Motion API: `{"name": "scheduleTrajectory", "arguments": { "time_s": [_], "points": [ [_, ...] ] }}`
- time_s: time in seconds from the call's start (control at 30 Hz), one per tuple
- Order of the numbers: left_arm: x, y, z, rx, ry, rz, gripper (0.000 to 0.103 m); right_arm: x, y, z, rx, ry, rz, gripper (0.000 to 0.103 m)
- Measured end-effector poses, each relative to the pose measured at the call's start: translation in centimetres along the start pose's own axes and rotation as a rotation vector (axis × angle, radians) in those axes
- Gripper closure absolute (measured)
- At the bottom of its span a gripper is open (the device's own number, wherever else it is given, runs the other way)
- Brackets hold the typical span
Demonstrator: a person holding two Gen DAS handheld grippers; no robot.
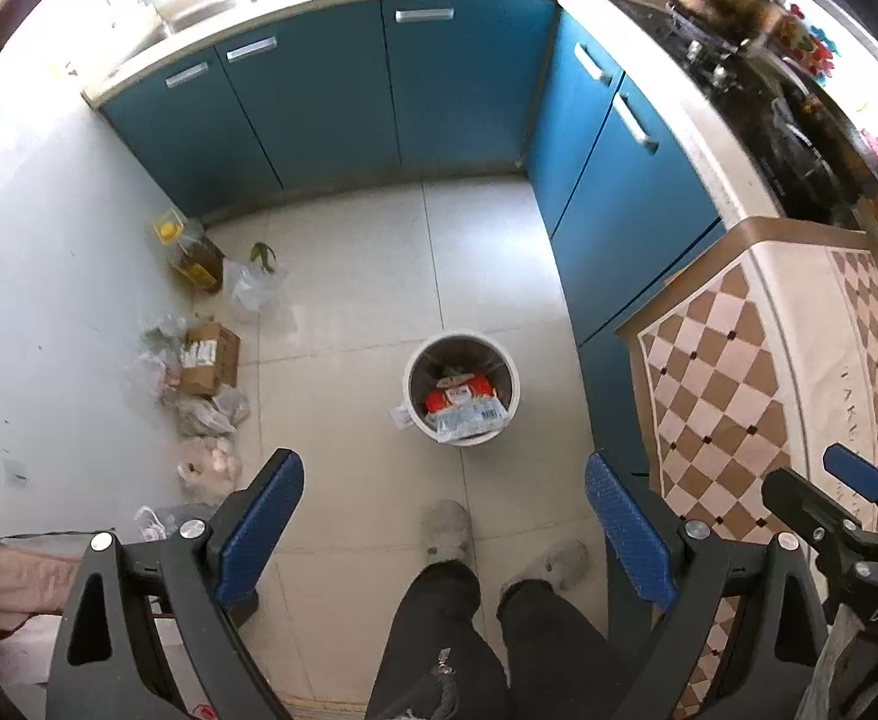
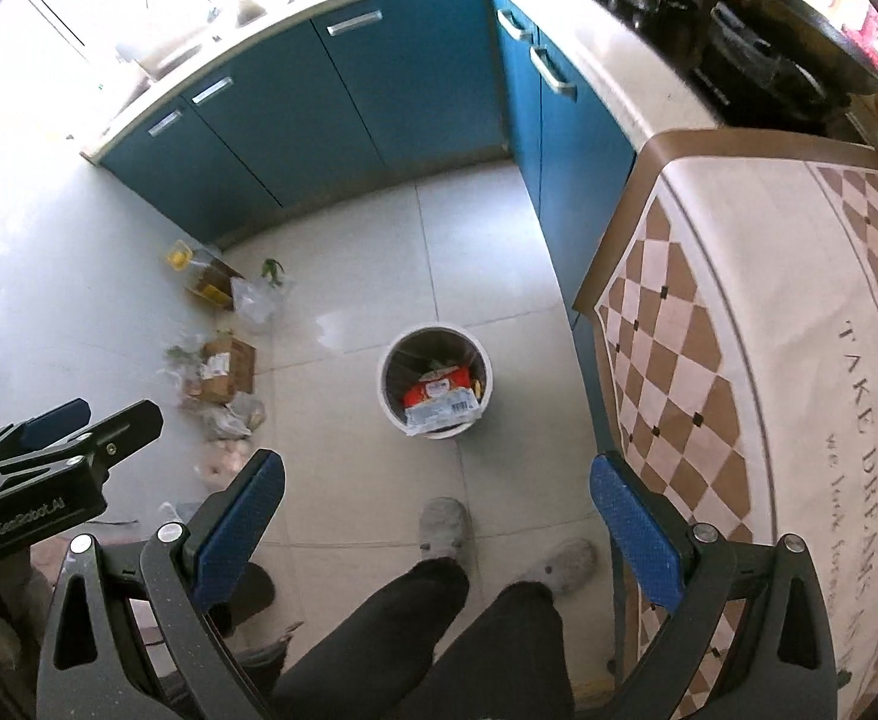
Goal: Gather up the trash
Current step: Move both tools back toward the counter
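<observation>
Left gripper (image 1: 445,516): blue-padded fingers (image 1: 259,531) spread wide, holding nothing, touching nothing, held above pale tiled floor (image 1: 487,252). Right gripper (image 2: 436,519): blue pads equally wide apart, empty. Round white waste bin (image 2: 436,387) stands on floor ahead, between both finger pairs, holding red wrapper (image 2: 433,391) and clear plastic packet (image 2: 442,411). Person's grey slippers (image 1: 448,531) just below bin.

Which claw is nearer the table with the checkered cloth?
Right. The right claw hangs open just beside the table edge. The left claw, also open, is further left over the floor, with the right claw between it and the table.
</observation>
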State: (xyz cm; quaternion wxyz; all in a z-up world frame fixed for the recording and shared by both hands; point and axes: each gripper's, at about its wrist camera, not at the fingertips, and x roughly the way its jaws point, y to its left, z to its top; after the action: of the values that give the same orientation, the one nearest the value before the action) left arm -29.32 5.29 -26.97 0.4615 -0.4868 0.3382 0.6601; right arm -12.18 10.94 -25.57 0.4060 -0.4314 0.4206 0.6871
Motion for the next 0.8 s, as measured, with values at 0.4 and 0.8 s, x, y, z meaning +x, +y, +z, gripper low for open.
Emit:
{"name": "scheduleTrajectory", "arguments": {
  "time_s": [0.4,0.8],
  "points": [
    [-6.6,-17.3,1.1,0.330,-0.192,-0.052,0.007,-9.8,-13.0,-4.6,0.376,-0.184,0.070,0.000],
    [-2.2,-41.4,-7.0,0.762,-0.116,-0.073,0.007,-12.8,-37.5,-27.7,1.168,-0.205,-0.247,0.005]
  ]
}}
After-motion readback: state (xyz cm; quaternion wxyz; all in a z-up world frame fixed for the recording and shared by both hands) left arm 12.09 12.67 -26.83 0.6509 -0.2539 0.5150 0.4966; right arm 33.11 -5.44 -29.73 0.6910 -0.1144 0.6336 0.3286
